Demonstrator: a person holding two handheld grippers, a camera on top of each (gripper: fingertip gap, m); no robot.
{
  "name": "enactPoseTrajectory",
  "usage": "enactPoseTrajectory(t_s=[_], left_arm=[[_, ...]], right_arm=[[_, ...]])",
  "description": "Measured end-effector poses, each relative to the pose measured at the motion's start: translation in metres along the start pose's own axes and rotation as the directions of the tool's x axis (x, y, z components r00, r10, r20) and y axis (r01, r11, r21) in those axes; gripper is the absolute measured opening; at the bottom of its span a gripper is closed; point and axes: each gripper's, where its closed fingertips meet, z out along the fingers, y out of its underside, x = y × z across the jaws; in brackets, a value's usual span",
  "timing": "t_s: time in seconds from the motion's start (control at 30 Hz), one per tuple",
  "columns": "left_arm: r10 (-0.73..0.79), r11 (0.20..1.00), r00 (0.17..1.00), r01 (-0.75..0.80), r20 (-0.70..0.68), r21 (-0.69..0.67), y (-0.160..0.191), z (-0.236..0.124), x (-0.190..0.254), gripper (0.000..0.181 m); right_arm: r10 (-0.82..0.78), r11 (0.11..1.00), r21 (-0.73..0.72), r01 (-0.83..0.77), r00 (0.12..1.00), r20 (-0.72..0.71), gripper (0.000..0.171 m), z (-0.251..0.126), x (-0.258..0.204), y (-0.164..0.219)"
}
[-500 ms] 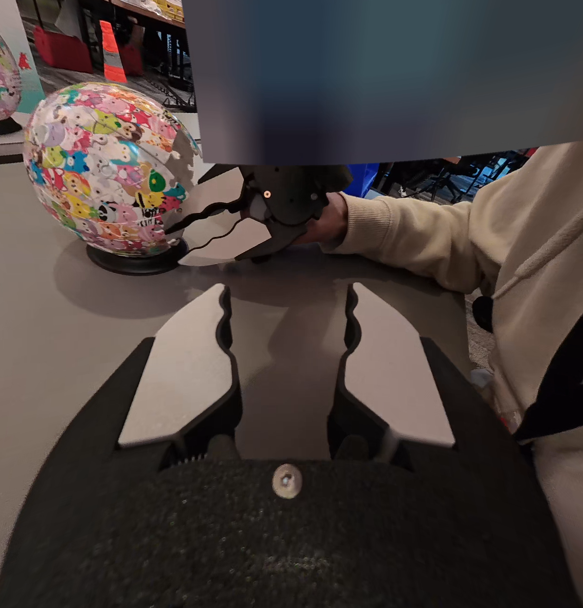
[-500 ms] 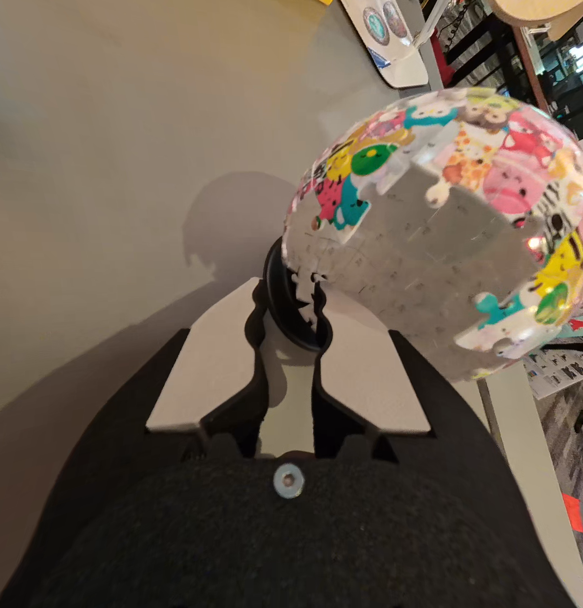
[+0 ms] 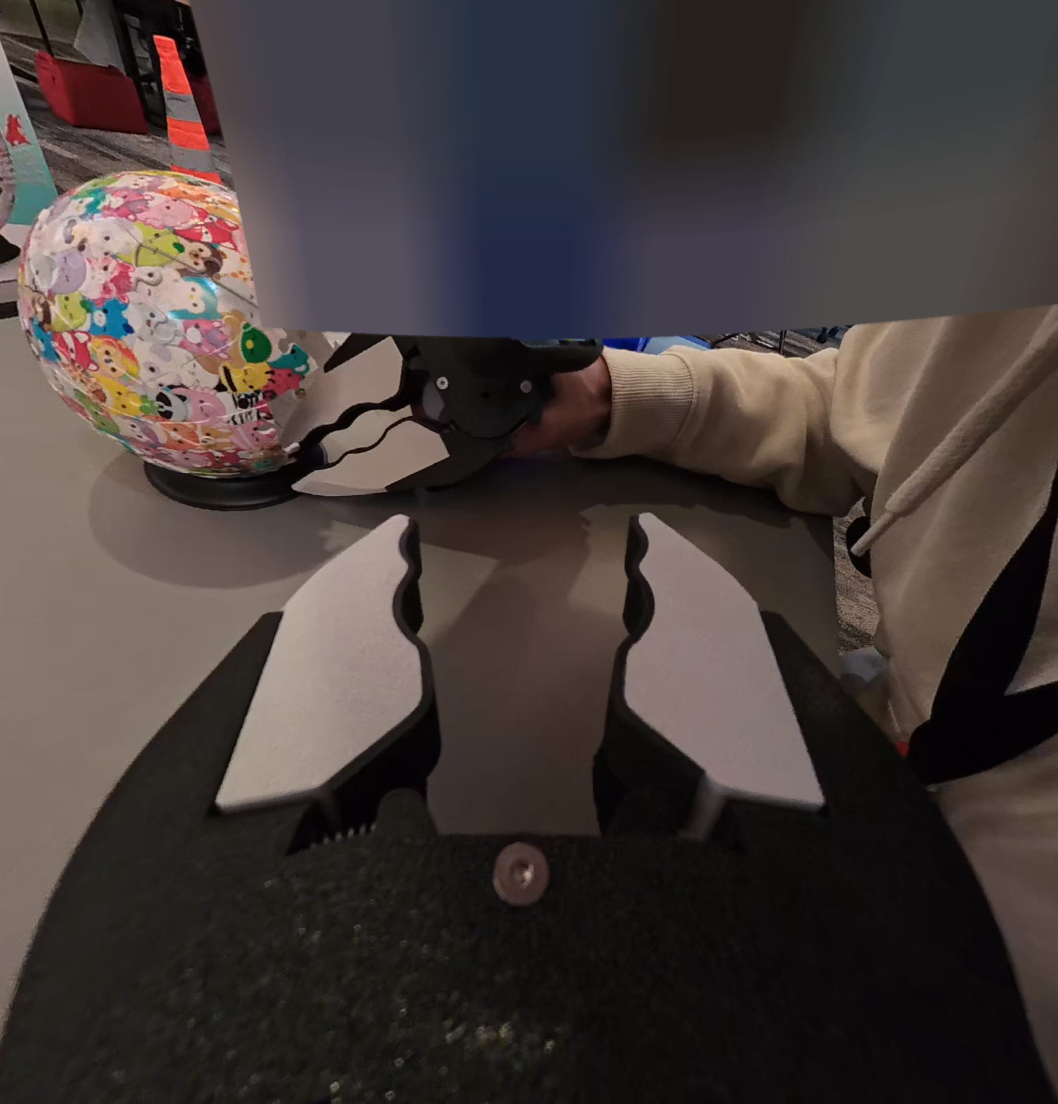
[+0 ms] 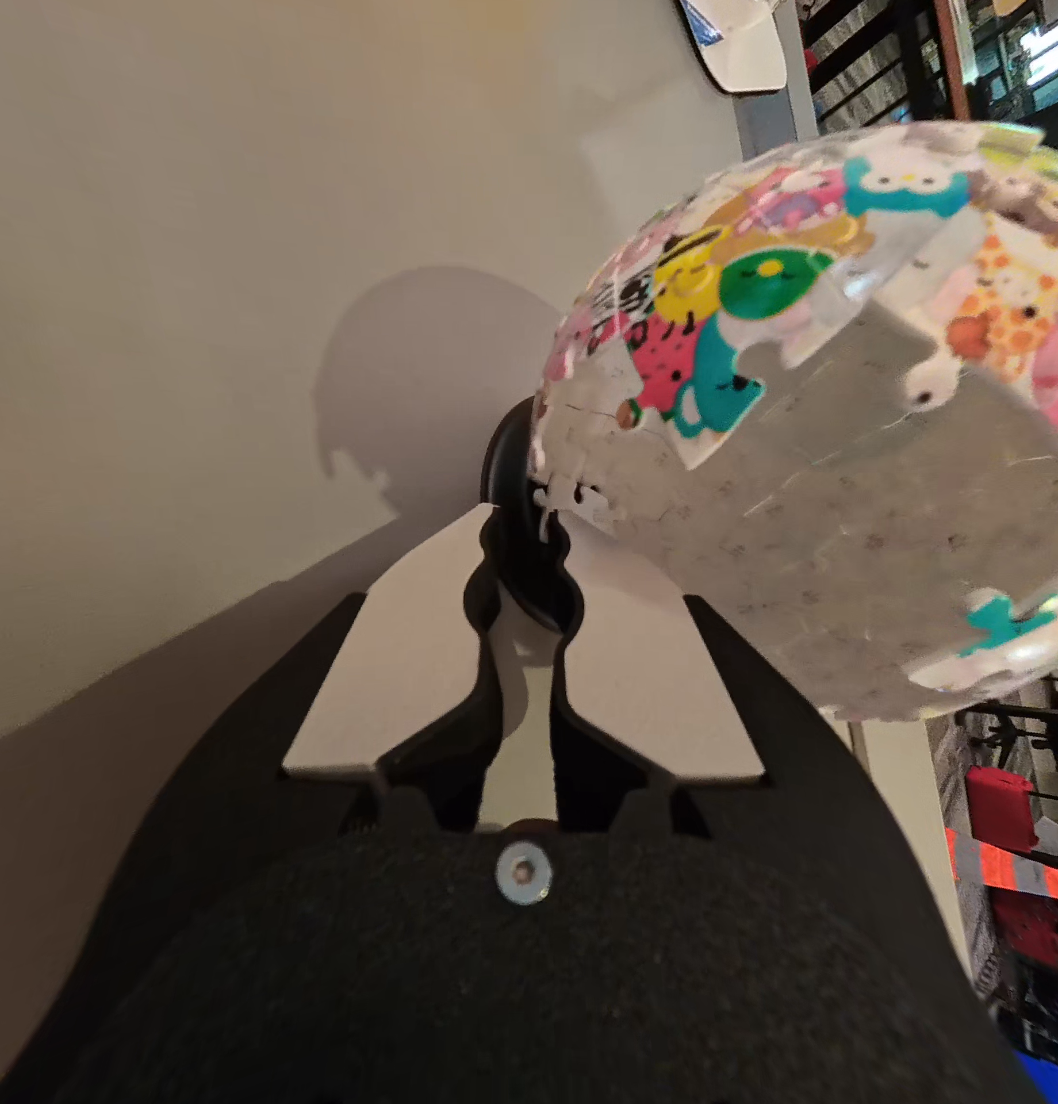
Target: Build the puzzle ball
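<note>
Left wrist view is showing, from the left side, the puzzle ball (image 3: 150,334) sitting on its black ring stand (image 3: 216,487) on the grey desk (image 3: 96,627). The ball is not complete: a large opening with toothed edges is facing the right gripper (image 3: 311,457). This gripper is reaching low to the base of the ball, and a hand (image 3: 565,406) in a cream sleeve is holding it. The left gripper (image 3: 523,526) is waiting near the person, well apart from the ball, with its jaws apart and nothing between them.

In the right wrist view, the right gripper (image 4: 526,520) has its jaws nearly together around the lower edge of the ball (image 4: 813,418), at the stand (image 4: 514,537). I cannot tell if they are truly clamping a piece there.

My judgement of the risk: the ball is only resting on the stand, so a push or pull at this low edge could be rolling it off or separating the joined pieces beside the opening, because the left gripper is not steadying it.
</note>
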Motion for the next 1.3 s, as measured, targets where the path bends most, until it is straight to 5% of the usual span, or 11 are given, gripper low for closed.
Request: enactPoseTrajectory(t_s=[0.43, 0.8, 1.2, 1.3], left_arm=[[-0.007, 1.000, 1.000, 0.007, 0.004, -0.006, 0.000, -0.002, 0.001, 0.064], [-0.012, 1.000, 1.000, 0.012, -0.005, 0.010, -0.006, -0.005, 0.002, 0.063], [-0.018, 1.000, 1.000, 0.018, -0.008, 0.009, -0.007, -0.005, 0.003, 0.063], [-0.019, 1.000, 1.000, 0.019, -0.008, 0.010, -0.007, -0.005, 0.003, 0.063]], right_arm=[[-0.067, 0.995, 0.066, 0.070, 0.997, -0.041, 0.000, -0.012, 0.002, -0.005], [0.003, 1.000, 0.021, -0.003, 1.000, -0.009, 0.039, -0.003, 0.003, -0.006], [0.025, 0.999, -0.038, -0.024, 0.999, 0.024, 0.019, -0.004, -0.005, 0.000], [0.006, 1.000, -0.020, -0.005, 1.000, 0.030, 0.000, -0.008, -0.005, -0.002]])
